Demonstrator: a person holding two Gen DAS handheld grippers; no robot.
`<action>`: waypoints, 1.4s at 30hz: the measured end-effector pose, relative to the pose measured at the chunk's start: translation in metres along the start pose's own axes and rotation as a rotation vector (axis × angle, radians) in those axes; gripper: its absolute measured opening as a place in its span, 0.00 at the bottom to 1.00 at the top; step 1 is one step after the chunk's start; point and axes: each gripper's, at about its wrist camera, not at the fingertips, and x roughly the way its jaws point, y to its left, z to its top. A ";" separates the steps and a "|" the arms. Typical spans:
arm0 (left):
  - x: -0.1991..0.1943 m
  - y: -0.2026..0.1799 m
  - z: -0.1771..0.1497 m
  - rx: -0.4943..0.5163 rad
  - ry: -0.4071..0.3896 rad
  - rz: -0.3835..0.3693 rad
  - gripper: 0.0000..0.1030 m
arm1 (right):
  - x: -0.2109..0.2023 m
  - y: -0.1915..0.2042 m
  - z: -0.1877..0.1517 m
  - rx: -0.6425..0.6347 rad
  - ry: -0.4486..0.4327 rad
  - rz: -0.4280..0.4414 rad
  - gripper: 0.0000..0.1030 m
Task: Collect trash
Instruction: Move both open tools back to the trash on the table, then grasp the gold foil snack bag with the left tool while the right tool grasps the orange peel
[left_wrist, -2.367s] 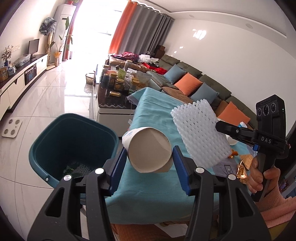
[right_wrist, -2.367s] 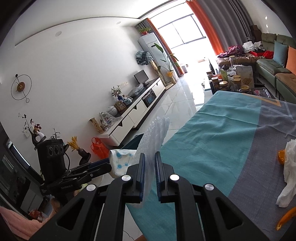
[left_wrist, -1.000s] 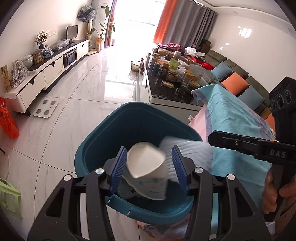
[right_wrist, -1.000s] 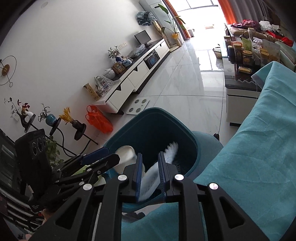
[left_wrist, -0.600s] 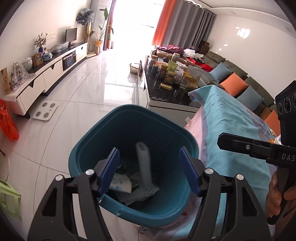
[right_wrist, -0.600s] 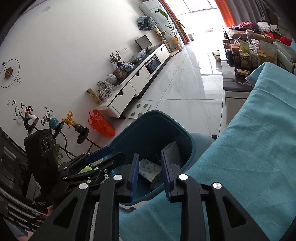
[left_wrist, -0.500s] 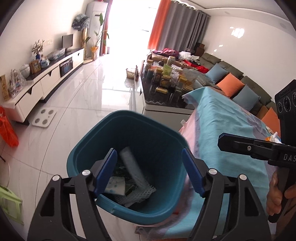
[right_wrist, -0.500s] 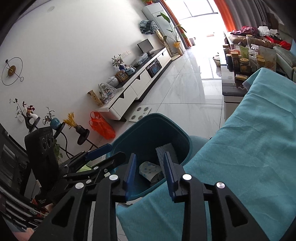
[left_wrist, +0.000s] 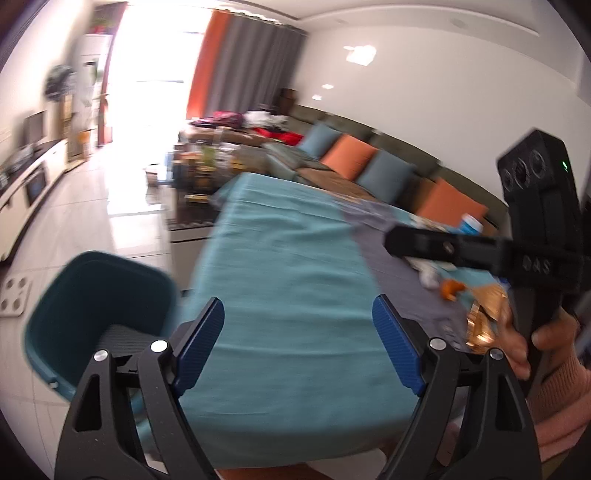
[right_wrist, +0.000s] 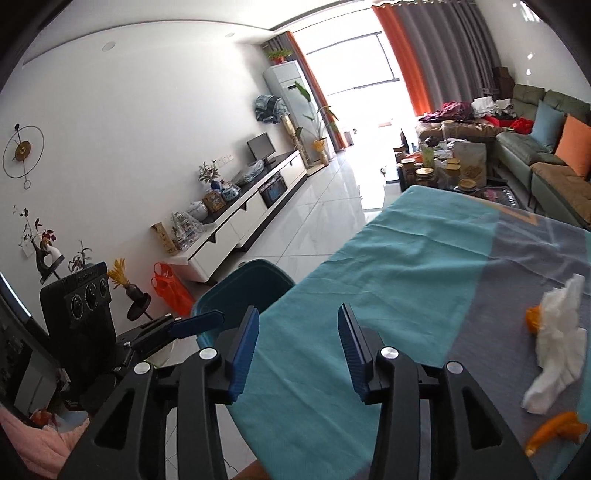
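Both grippers, left (left_wrist: 298, 321) and right (right_wrist: 298, 334), are seen opening, empty, over the teal-clothed table (right_wrist: 388, 280); tissue (right_wrist: 557, 339) and orange peel (right_wrist: 556, 430) lie there, beside the teal bin (left_wrist: 92, 291).

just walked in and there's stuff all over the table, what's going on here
A person is clearing trash off a table covered with a teal cloth into a teal bin beside it. Right now both hand-held tools carry nothing: the left tool and the right tool are over the cloth with their jaws opening and nothing between them. Crumpled white tissue, orange peel and a gold wrapper are on the table.
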 end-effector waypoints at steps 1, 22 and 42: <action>0.009 -0.017 -0.001 0.028 0.016 -0.036 0.79 | -0.012 -0.009 -0.003 0.012 -0.014 -0.024 0.41; 0.114 -0.196 -0.037 0.247 0.287 -0.452 0.79 | -0.174 -0.161 -0.096 0.350 -0.176 -0.492 0.48; 0.146 -0.225 -0.052 0.308 0.368 -0.398 0.50 | -0.185 -0.191 -0.133 0.466 -0.153 -0.452 0.51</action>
